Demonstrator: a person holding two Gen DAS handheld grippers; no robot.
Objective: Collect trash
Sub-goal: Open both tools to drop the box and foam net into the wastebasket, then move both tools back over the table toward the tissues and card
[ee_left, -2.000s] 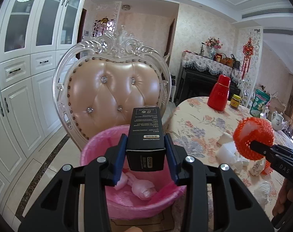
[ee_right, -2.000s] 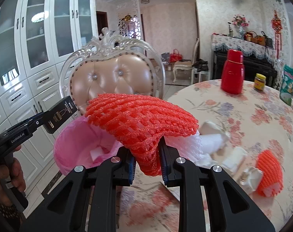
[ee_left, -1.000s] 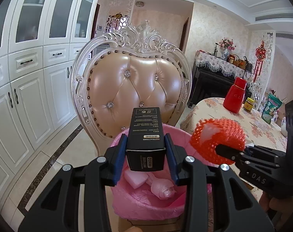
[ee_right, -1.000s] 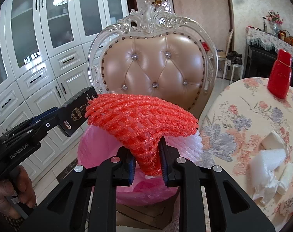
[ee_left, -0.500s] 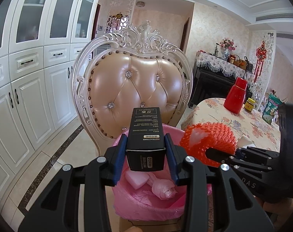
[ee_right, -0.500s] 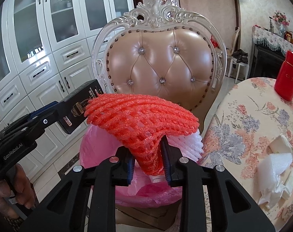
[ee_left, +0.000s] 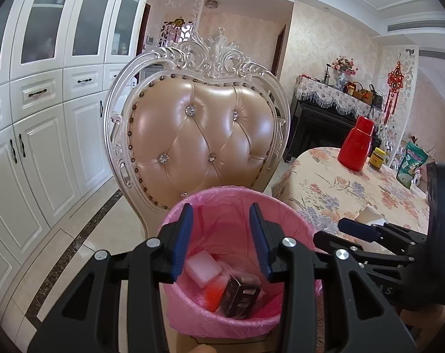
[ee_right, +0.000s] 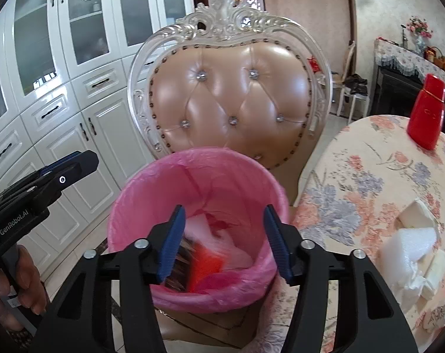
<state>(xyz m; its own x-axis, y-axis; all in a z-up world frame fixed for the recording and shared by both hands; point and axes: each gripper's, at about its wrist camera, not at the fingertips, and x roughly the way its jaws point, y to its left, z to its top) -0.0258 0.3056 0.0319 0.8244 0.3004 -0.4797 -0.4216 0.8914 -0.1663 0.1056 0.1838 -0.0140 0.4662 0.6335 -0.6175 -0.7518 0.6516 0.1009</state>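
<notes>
A bin lined with a pink bag [ee_left: 293, 220] [ee_right: 152, 182] stands on the chair seat below both grippers. My left gripper [ee_left: 221, 235] is open and empty above it. My right gripper [ee_right: 224, 238] is open and empty above it too. In the bin lie a black box [ee_left: 240, 295], a red foam net [ee_left: 212, 294] [ee_right: 205, 267] and a white foam piece [ee_left: 203, 267]. The box shows blurred in the right wrist view [ee_right: 180, 261]. More white foam and paper trash [ee_right: 410, 241] lies on the flowered table [ee_right: 369, 176].
An ornate white chair with a tan tufted back [ee_left: 199, 135] stands behind the bin. White cabinets [ee_left: 31, 147] line the left wall. A red flask [ee_left: 356, 144] and a jar [ee_left: 376, 158] stand on the table's far side.
Both grippers have opened. The black box has dropped from the left gripper and the red foam net from the right gripper into the pink bin.
</notes>
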